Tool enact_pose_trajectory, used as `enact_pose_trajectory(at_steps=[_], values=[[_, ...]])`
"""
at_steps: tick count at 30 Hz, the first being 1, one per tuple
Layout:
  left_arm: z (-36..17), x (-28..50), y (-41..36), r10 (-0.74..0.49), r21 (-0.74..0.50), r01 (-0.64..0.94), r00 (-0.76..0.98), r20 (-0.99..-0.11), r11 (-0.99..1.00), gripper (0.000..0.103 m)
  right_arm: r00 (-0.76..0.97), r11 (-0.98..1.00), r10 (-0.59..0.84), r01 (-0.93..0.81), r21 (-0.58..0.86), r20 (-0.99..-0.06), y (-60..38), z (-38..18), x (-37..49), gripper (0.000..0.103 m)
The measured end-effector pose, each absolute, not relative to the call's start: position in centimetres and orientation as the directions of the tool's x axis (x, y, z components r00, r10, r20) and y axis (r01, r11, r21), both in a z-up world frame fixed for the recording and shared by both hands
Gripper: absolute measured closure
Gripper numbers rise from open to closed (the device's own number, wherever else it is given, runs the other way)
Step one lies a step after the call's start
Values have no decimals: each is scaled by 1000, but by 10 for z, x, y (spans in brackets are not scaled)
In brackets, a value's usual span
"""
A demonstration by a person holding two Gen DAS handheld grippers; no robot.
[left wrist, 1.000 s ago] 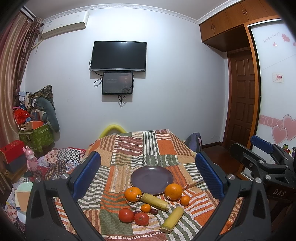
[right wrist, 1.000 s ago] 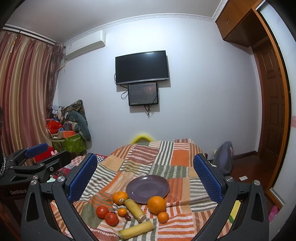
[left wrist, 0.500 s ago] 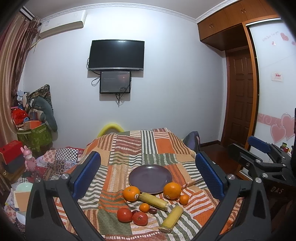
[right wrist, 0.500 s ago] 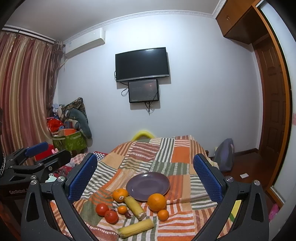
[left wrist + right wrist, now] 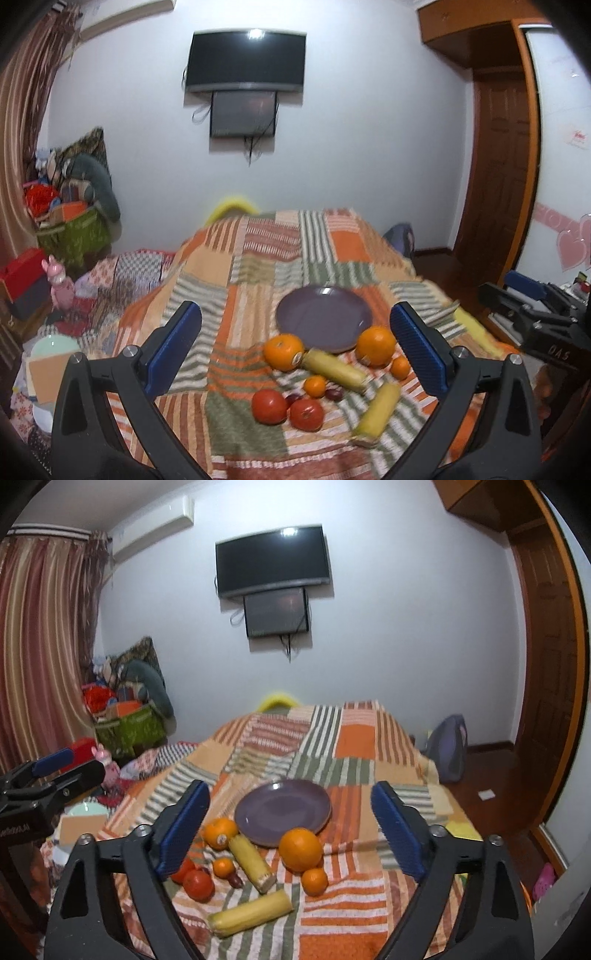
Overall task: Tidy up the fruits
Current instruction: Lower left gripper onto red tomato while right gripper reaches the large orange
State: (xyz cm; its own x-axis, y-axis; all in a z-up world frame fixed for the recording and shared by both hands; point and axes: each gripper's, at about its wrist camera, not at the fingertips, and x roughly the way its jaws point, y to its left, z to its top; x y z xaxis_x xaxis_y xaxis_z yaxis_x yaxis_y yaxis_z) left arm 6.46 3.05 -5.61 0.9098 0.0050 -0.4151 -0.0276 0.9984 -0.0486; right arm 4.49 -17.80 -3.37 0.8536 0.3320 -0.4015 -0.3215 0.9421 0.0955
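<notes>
An empty purple plate [image 5: 324, 318] [image 5: 283, 810] lies on a striped patchwork cloth [image 5: 258, 266] [image 5: 351, 738]. In front of it lie two large oranges [image 5: 283, 350] [image 5: 375, 346], two small oranges [image 5: 314, 386] [image 5: 400, 367], two red tomatoes [image 5: 269, 406] [image 5: 306, 414], two yellow corn cobs [image 5: 334, 369] [image 5: 376, 413] and small dark fruits [image 5: 334, 395]. In the right wrist view the big orange [image 5: 300, 849] and the cobs [image 5: 252, 864] [image 5: 251, 912] sit between my fingers. My left gripper [image 5: 295, 347] and right gripper [image 5: 290, 829] are open, empty, above the near fruit.
A TV [image 5: 245, 61] hangs on the far wall. Bags and clutter [image 5: 70, 221] fill the left corner. A wooden door [image 5: 498, 166] is at the right. A backpack [image 5: 448, 747] stands beside the table. Each gripper shows at the other view's edge [image 5: 535, 314] [image 5: 40, 786].
Both grippers have tilted down and moved closer to the table, so the fruit and plate look larger. The left view has shifted left. No object has moved.
</notes>
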Motion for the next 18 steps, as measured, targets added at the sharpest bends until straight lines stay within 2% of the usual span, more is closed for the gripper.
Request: enact_pose_trajectory(at_steps=[4, 9, 18], values=[[-81, 84, 43, 32, -32, -54, 869, -494, 998, 13, 817, 938, 338, -332, 98, -466, -176, -50, 59, 28], [-118, 109, 59, 31, -38, -68, 800, -600, 997, 20, 760, 933, 345, -341, 114, -551, -175, -72, 77, 36], [-178, 145, 72, -39, -99, -51, 668, -743, 994, 35, 676, 927, 337, -362, 103, -655, -168, -103, 109, 36]])
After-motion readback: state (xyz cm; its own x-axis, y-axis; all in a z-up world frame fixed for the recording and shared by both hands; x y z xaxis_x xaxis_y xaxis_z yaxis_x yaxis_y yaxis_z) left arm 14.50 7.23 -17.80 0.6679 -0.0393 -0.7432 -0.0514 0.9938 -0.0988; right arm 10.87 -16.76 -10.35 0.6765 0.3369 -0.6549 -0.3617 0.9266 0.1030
